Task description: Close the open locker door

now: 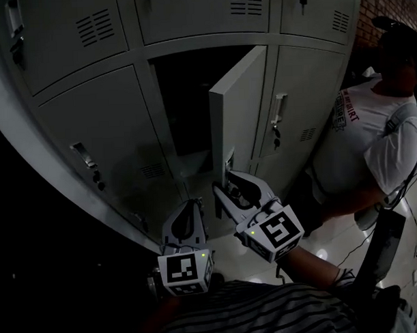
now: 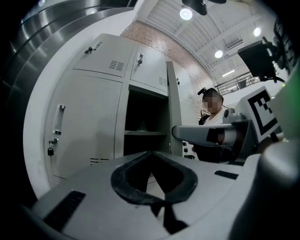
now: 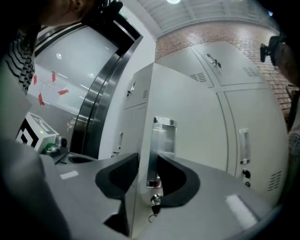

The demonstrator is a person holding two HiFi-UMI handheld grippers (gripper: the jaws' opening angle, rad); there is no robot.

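The door [image 1: 239,107] stands half open, its free edge at 12 o'clock of the right gripper [image 3: 147,161], which grasps that edge by the handle [image 3: 162,140]. The left gripper [image 1: 194,205], at its 8 o'clock, is clenched and empty. Closing looks in hand: next, swing the edge toward the frame.

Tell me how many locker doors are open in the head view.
1: the middle door, swung out, its edge between the right gripper's jaws. The other doors in view are shut; more may lie outside the frame.
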